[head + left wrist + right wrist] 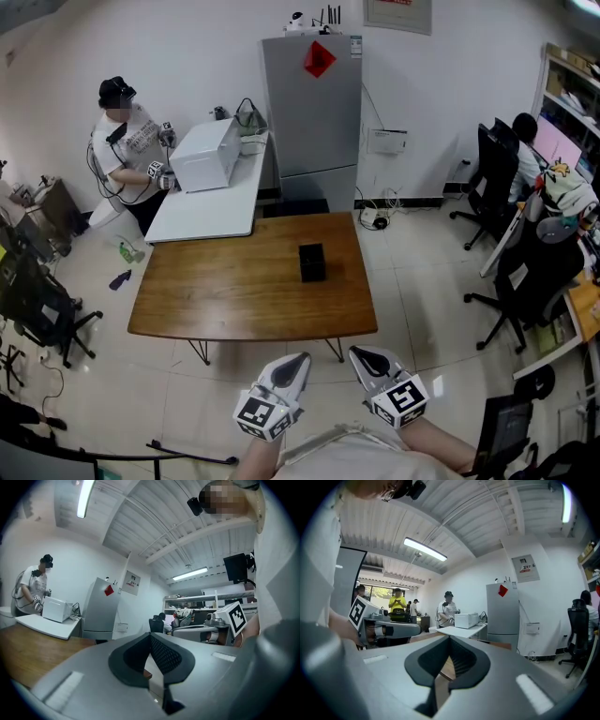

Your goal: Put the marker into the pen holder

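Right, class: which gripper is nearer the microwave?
Left. The microwave is far ahead and left of both; the left gripper hangs off the brown table's near edge, the right gripper beside it, further right.

The tabletop (244,291) is showing warm brown wood grain, and the pen holder (312,262) is looking plain black. The left tool (300,360) and right tool (358,354) are showing pale grey shells with black pads, and their cubes (262,415) are wearing black-and-white square markers. The fridge (311,112) is showing flat grey and bearing a red diamond sticker (319,59). The boxy appliance (206,155) and the second tabletop (202,223) are looking white. The floor (422,281) is showing pale tiles.
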`<state>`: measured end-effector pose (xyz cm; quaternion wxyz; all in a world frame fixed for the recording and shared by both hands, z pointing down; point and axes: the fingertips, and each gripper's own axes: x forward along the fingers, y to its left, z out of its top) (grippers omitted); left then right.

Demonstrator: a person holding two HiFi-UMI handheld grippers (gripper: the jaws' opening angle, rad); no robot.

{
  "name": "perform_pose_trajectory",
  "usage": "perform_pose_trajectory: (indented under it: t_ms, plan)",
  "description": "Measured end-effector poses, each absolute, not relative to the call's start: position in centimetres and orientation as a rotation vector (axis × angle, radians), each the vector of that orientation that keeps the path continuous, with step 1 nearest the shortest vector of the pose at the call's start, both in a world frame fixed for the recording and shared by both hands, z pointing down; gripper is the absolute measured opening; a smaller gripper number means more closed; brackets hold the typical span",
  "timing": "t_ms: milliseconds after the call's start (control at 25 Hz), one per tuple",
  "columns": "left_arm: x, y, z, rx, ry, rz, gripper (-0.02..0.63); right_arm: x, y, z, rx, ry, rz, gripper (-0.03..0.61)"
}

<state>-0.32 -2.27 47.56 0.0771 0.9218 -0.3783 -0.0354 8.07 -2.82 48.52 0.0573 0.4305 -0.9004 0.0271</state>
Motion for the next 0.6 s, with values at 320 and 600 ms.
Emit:
perform_pose_trajectory:
  t_ms: [320, 600]
  plan:
    - [-0.82, -2.51, 48.25, 2.760, -1.127, -0.102, 0.017, 7.89, -3.50, 48.36, 1.323, -2.735, 0.109, 0.002]
    - [-1.05, -2.83, 48.16, 2.763, -1.130, -0.107, 0.016, 7.63, -3.74, 48.28, 1.325, -2.733, 0.089, 0.002]
